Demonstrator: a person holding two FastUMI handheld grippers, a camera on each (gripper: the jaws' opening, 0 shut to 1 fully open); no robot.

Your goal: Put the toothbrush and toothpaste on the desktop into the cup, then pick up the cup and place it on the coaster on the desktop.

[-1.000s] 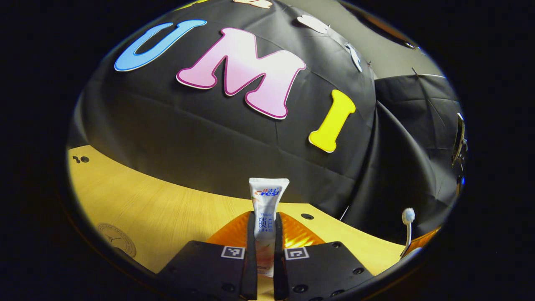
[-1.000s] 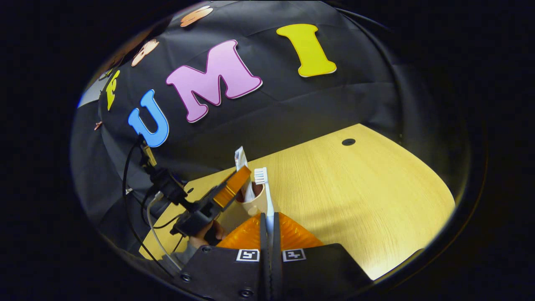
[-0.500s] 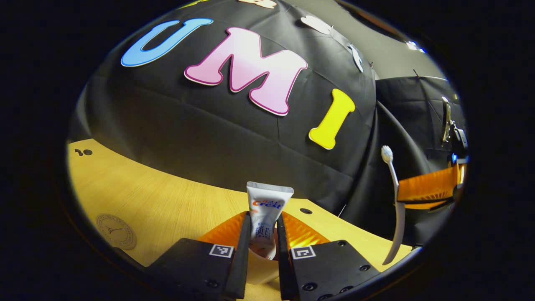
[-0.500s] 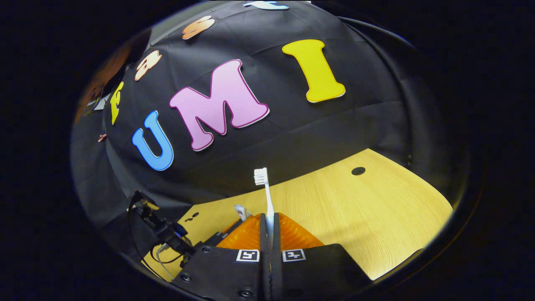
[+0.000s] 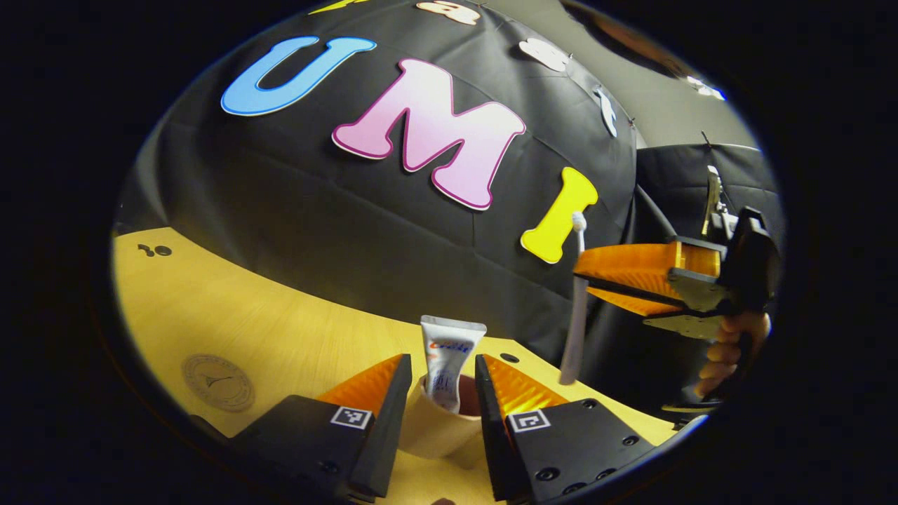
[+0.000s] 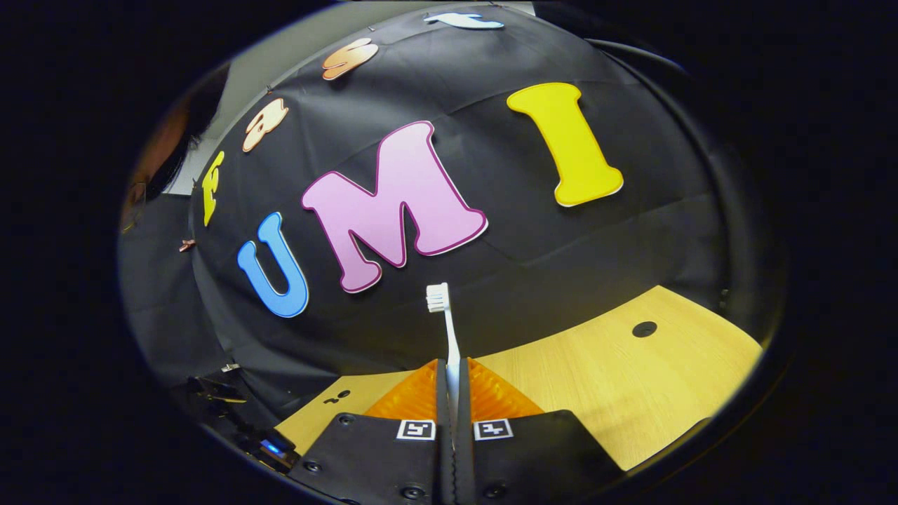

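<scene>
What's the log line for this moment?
left tongs: open, straddling cup | paste: in cup | right tongs: gripping brush

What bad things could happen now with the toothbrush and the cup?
1. The right gripper pinches the toothbrush up in the air, off to the side of the cup. If its aim is off on the way down, the brush could hit the rim and tip the cup.
2. The toothpaste stands tall in the cup between the open fingers of the left gripper. A nudge from a finger might knock it over.
</scene>
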